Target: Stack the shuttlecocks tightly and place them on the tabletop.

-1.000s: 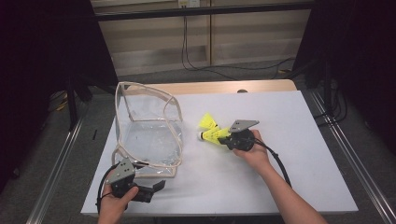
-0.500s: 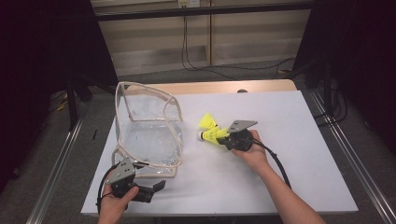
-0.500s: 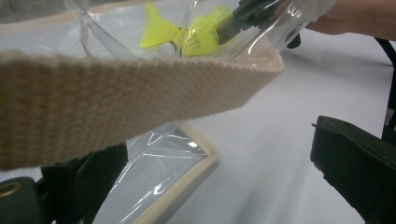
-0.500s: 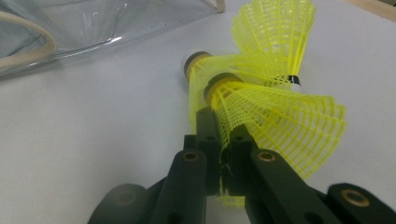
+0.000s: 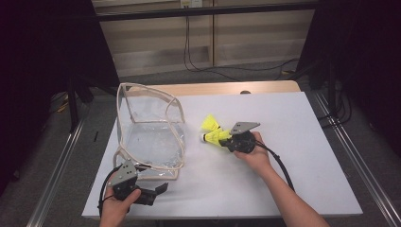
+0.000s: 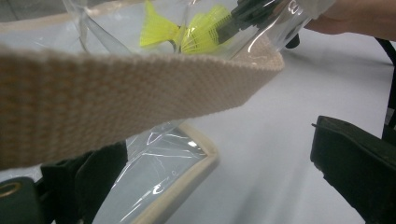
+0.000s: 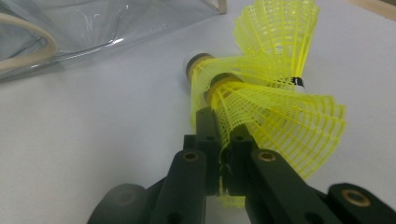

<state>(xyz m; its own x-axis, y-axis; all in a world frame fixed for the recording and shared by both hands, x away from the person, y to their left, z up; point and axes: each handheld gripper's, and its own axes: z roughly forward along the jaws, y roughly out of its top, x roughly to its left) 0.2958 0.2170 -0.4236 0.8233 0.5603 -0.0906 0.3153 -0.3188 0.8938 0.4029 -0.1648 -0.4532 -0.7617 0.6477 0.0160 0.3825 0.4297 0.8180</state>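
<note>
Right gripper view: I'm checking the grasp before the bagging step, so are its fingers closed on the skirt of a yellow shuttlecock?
Yes, the right gripper pinches the mesh skirt of a yellow shuttlecock between closed fingers.

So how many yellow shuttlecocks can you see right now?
3 yellow plastic-mesh shuttlecocks, clustered right of the clear bag: one pinched in the right gripper, one touching it behind, one beyond. Others may be hidden.

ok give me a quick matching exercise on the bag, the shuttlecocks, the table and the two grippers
Things:
1. clear bag
2. shuttlecocks
3. right gripper
4. left gripper

States:
A. yellow, mesh skirts
B. jaws apart, beside the bag's woven strap
C. see-through, standing open on the white table
D. jaws pinched on a mesh skirt

Pairs: 1-C, 2-A, 3-D, 4-B
</note>
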